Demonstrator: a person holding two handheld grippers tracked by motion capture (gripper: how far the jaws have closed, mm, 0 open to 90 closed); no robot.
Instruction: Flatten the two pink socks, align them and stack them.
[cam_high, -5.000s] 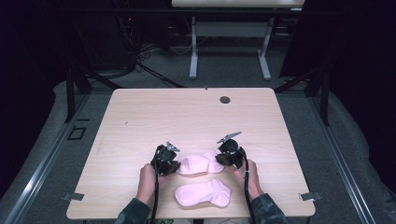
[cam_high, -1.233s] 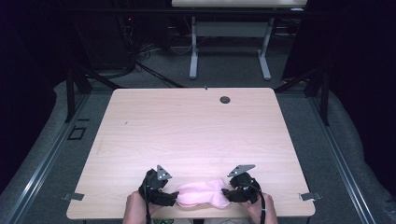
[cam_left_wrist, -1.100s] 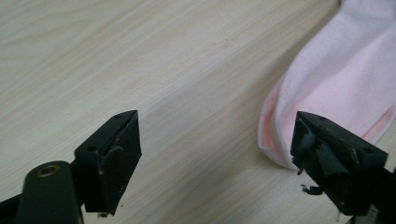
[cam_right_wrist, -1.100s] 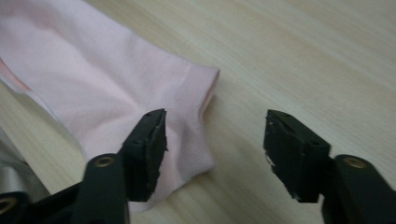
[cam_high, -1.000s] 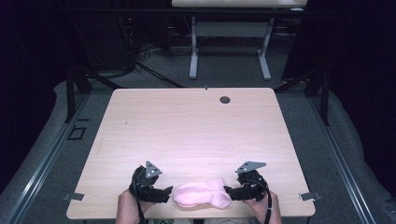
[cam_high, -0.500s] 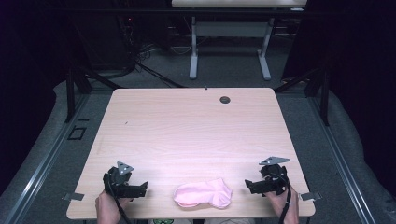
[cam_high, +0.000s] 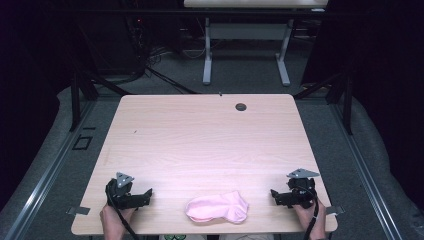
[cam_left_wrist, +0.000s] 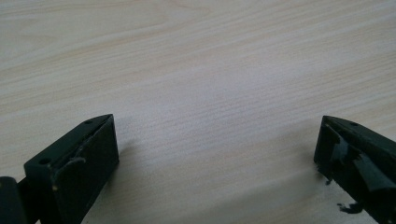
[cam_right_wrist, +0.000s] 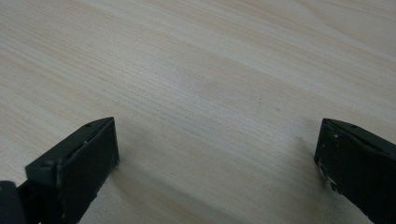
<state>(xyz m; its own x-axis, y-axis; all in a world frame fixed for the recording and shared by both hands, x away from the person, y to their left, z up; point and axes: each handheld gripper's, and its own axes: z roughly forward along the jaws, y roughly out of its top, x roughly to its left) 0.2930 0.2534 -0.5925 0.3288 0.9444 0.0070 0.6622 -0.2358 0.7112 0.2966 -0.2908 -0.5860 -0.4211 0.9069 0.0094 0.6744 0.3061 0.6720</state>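
Both grippers (cam_high: 148, 194) wide open, empty

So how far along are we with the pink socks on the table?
Done, it seems: the pink socks lie as one bundle near the table's front edge, apparently one on the other. In hand: nothing. The left gripper and right gripper sit open on either side, apart from the bundle, with bare wood between their jaws. Left: probably nothing, unless the pair needs folding.
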